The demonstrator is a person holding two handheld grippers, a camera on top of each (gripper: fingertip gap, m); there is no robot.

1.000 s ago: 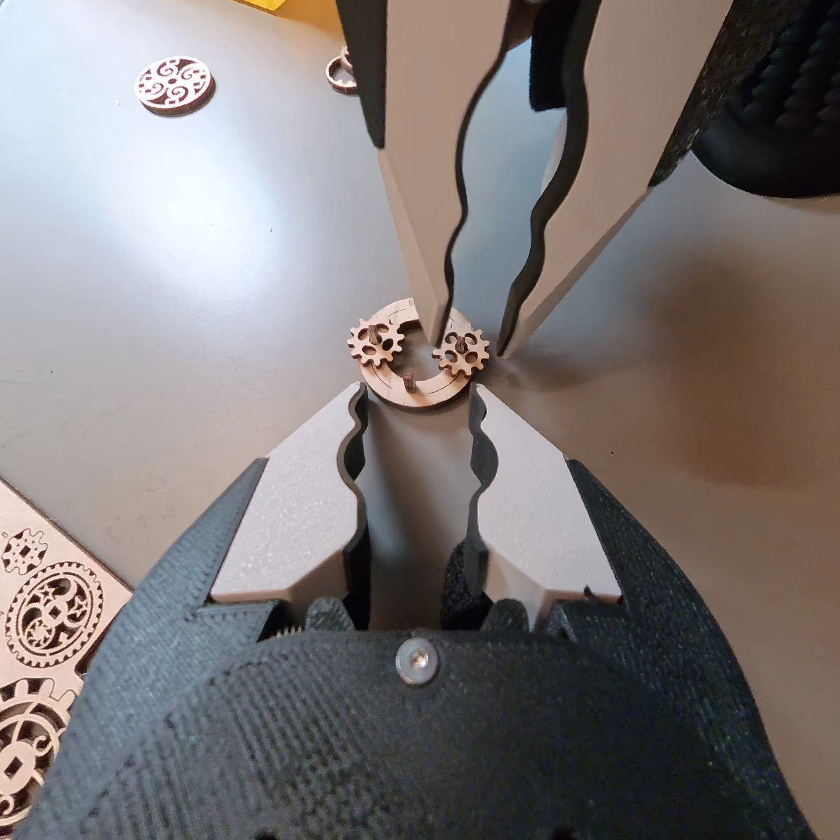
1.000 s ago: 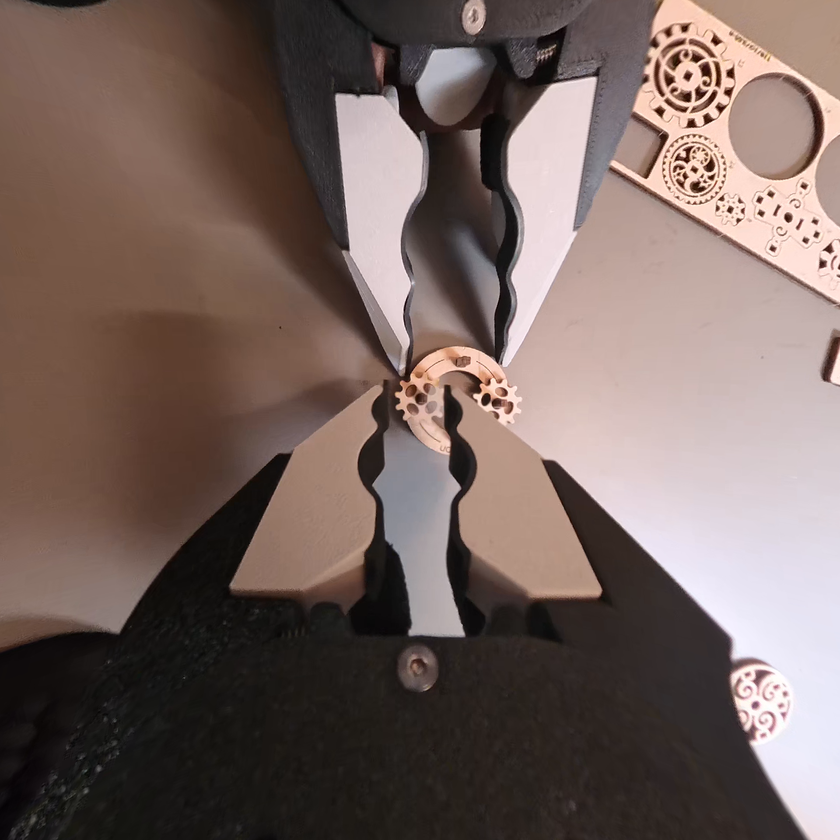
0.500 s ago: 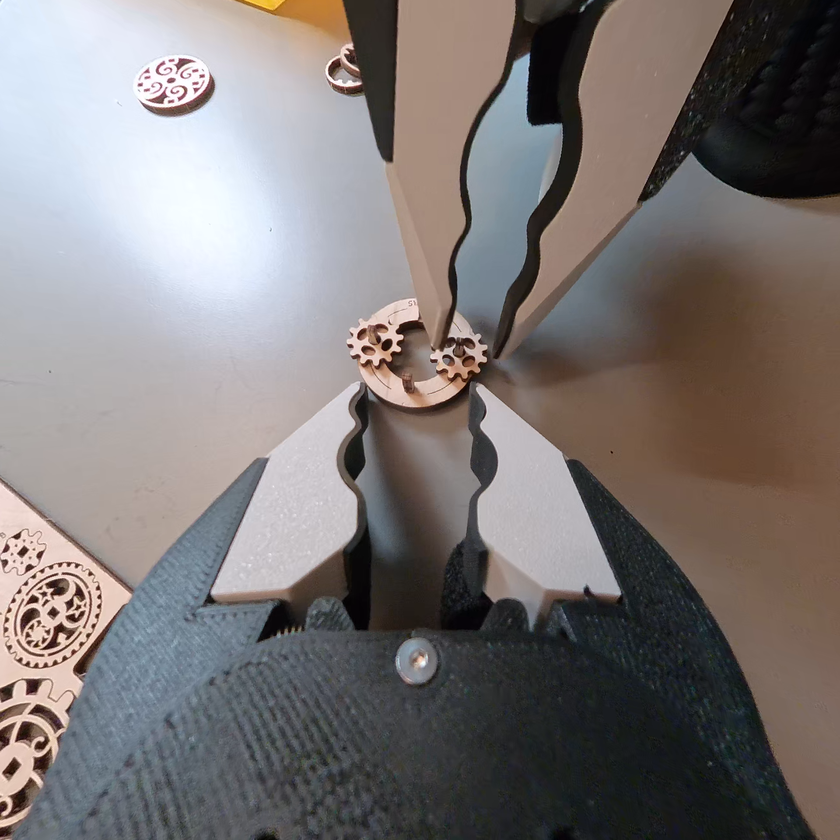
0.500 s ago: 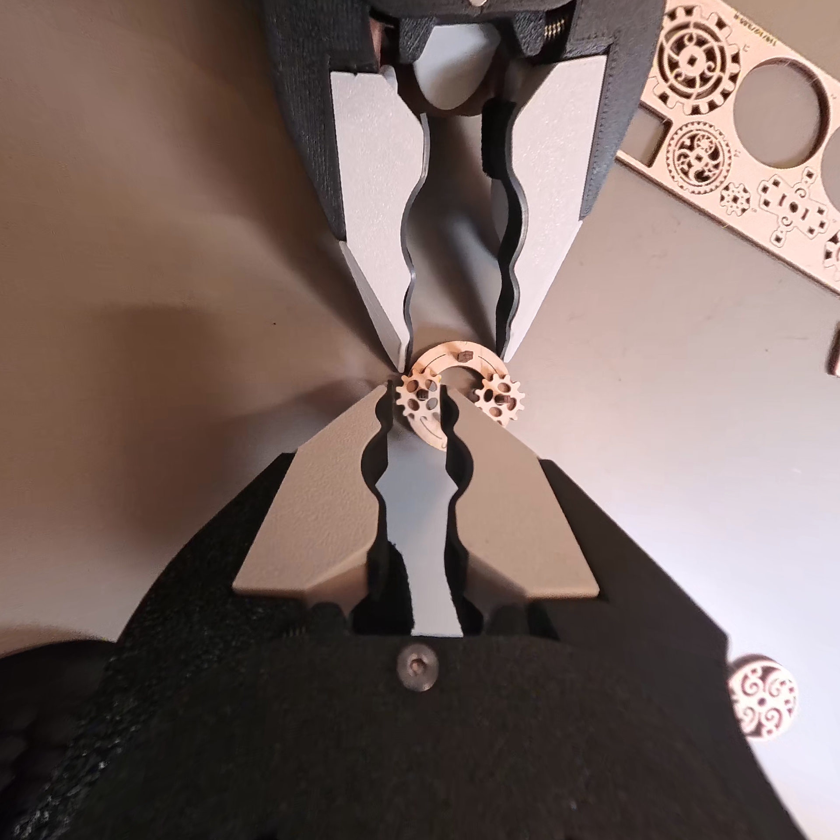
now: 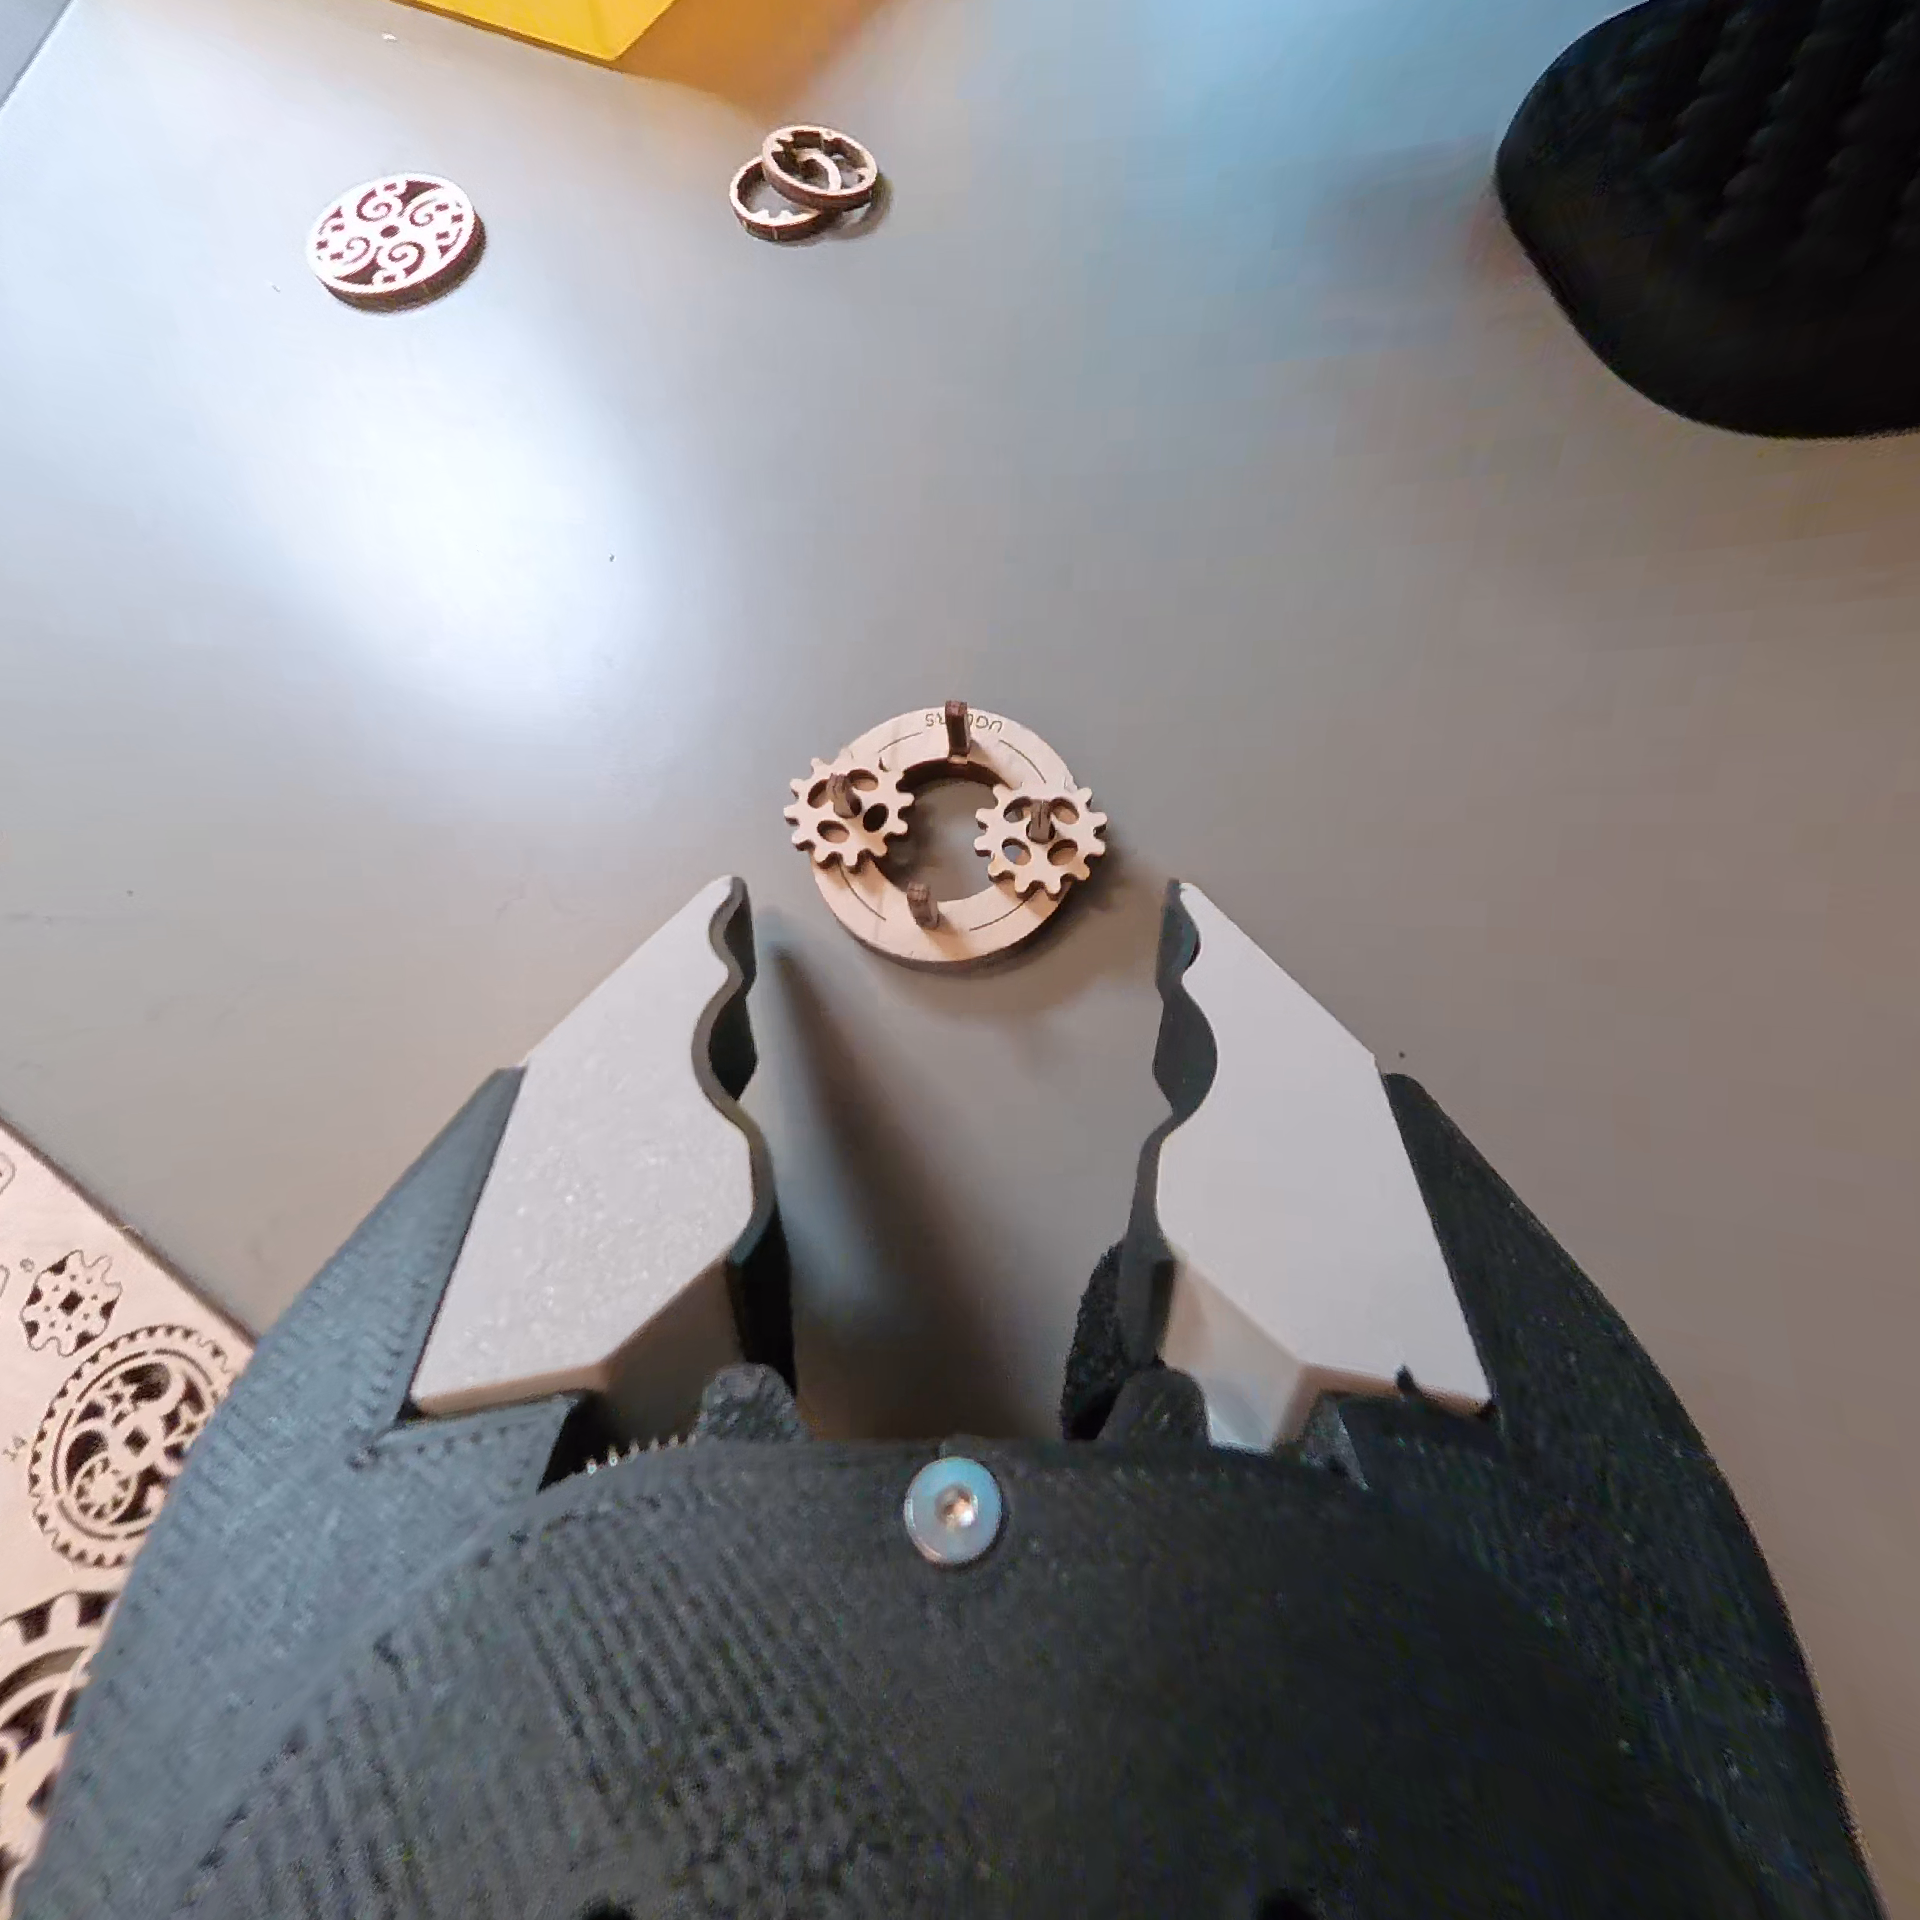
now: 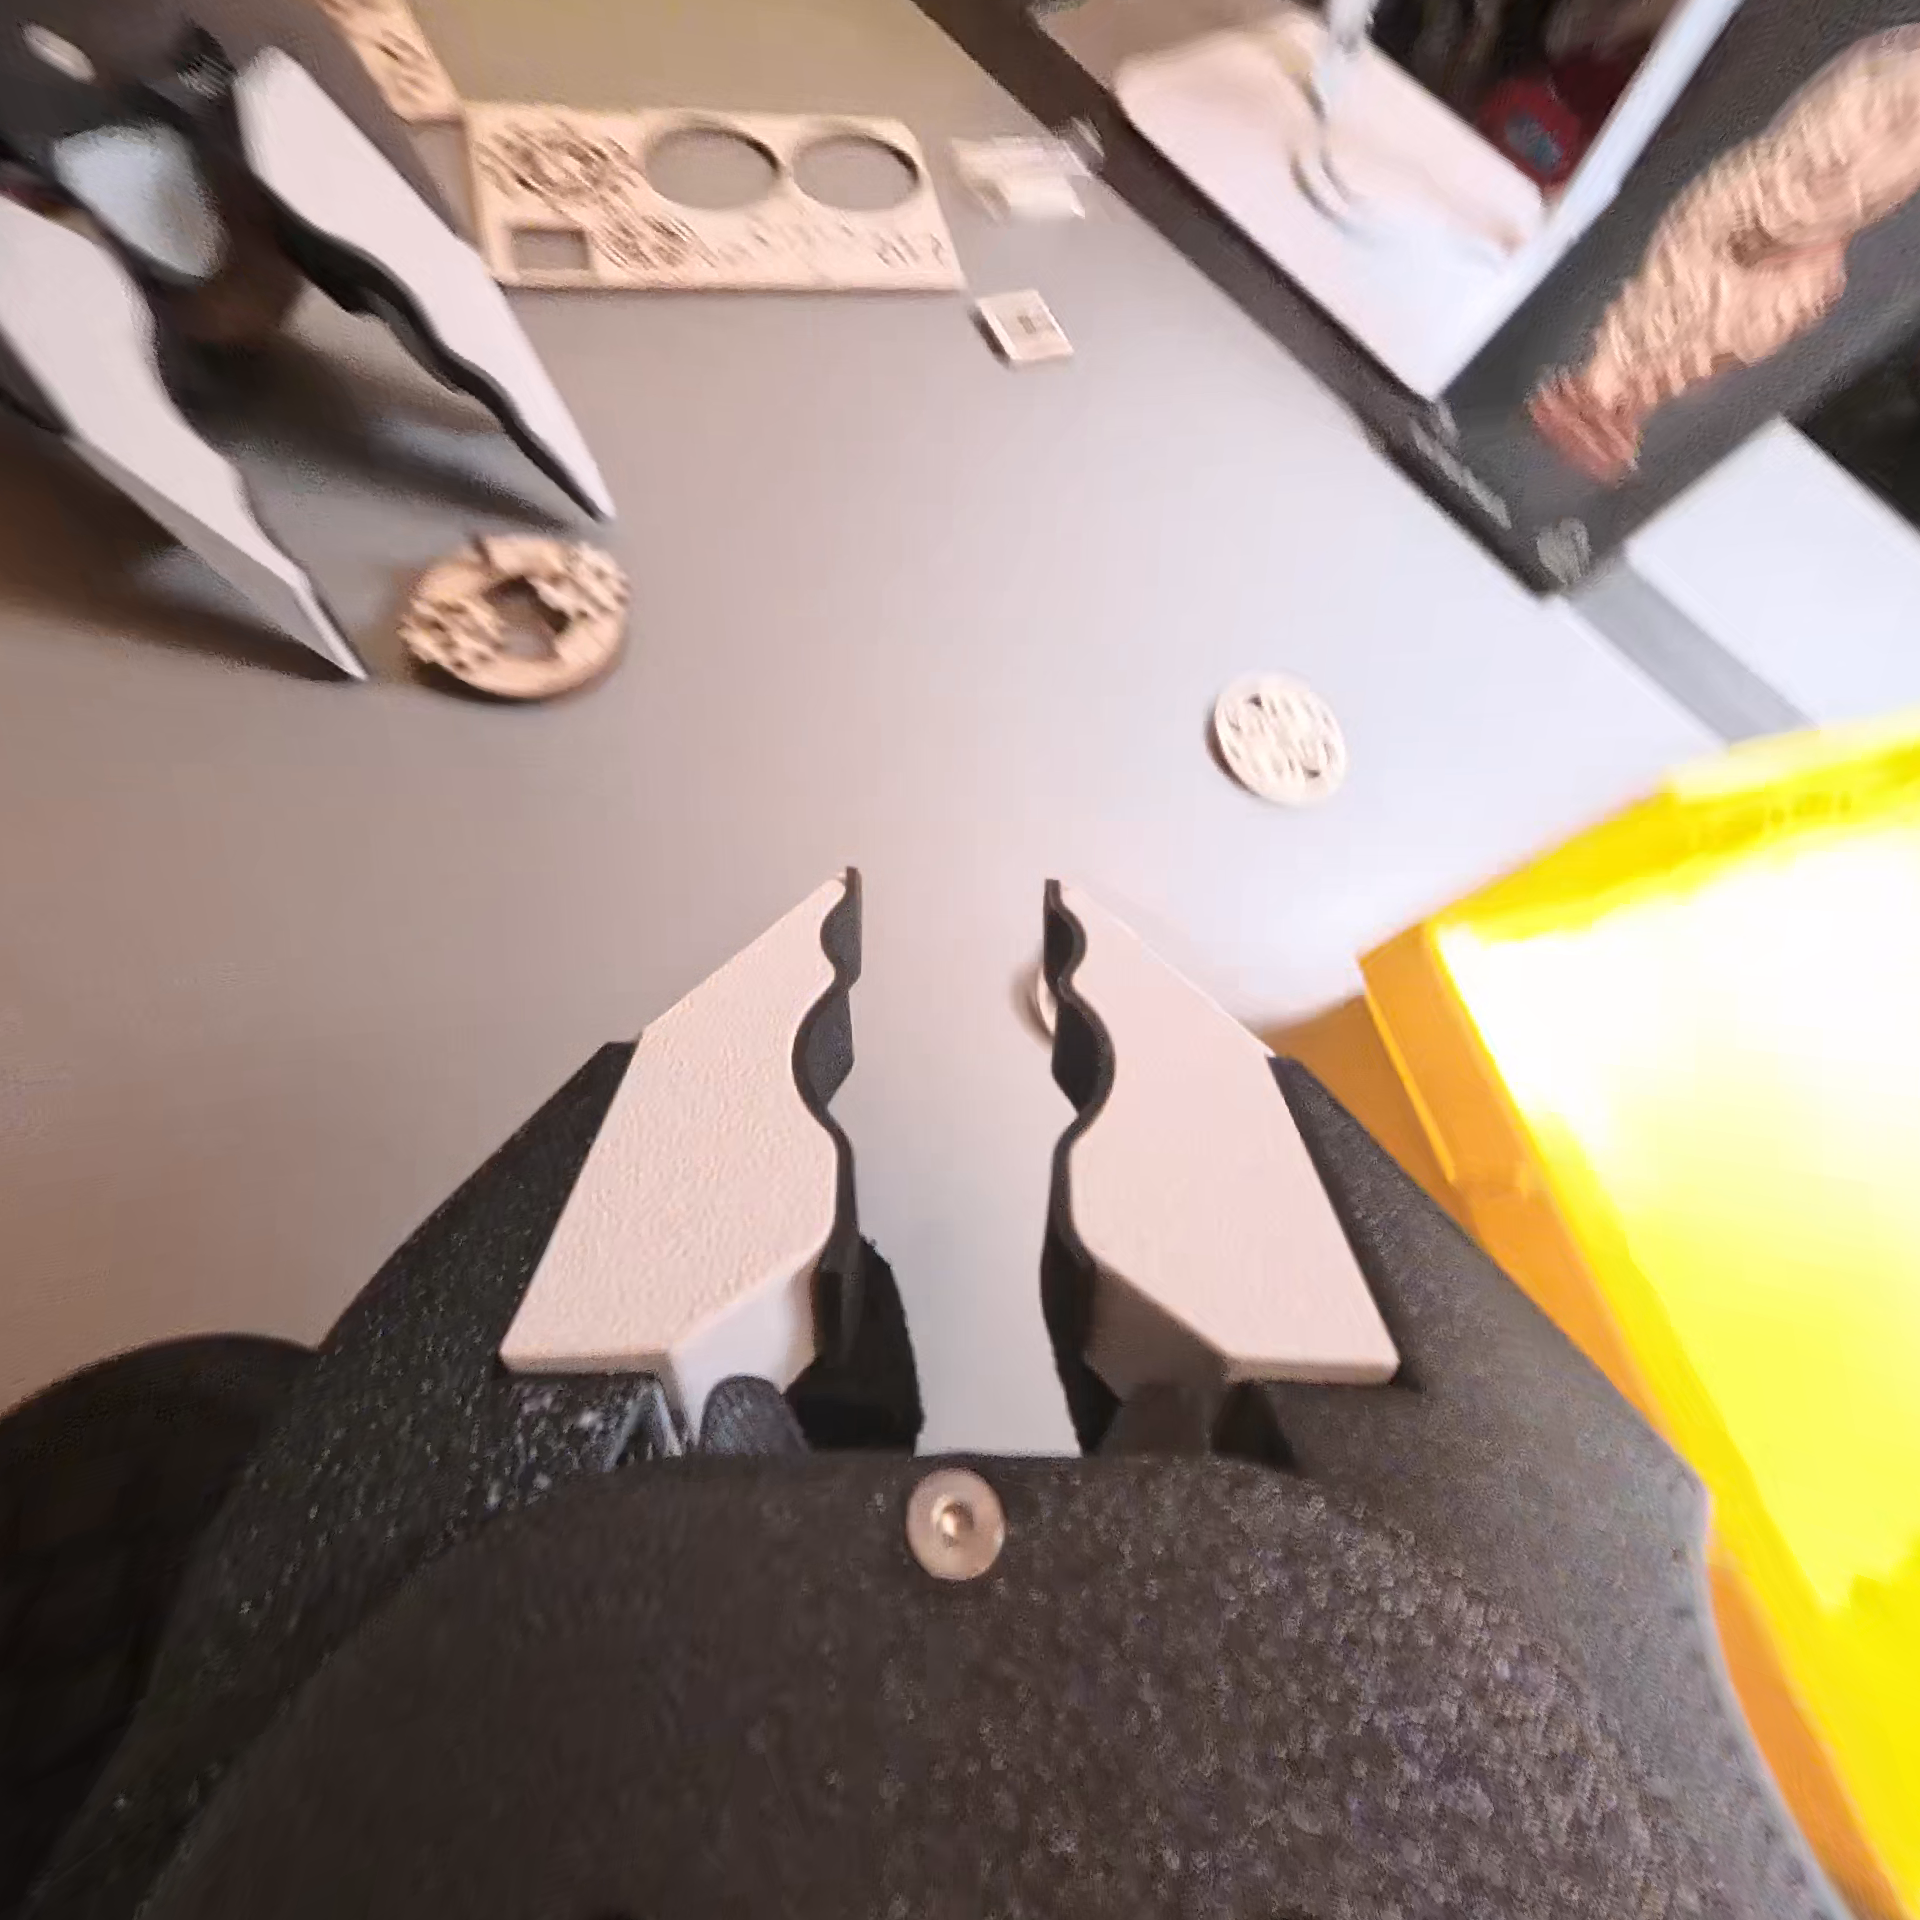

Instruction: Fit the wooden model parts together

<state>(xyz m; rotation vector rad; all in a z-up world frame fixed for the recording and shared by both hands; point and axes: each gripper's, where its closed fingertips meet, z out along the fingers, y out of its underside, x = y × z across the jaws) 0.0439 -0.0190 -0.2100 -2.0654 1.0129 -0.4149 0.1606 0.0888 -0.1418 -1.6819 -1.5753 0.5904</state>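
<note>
Parts sheet [image 5: 94, 1382]: flat at the far left edge of the left wrist view, cut-out gears in it.
Patterned disc [image 5: 395, 241]: lies alone on the grey table [image 5: 1351, 644], well apart from the rest.
Small rings [image 5: 805, 182]: two, overlapping, near the yellow box [image 6: 1704, 1195].
Left gripper [image 5: 951, 904]: jaws spread wide, holding nothing — tips flank the near edge of the ring.
Wooden ring [image 5: 940, 842]: flat on the table, two small gears [image 5: 850, 814] seated on its pegs, two pegs bare.
Right gripper [image 6: 951, 883]: jaws parted, empty — well apart from the ring, beside the yellow box.
</note>
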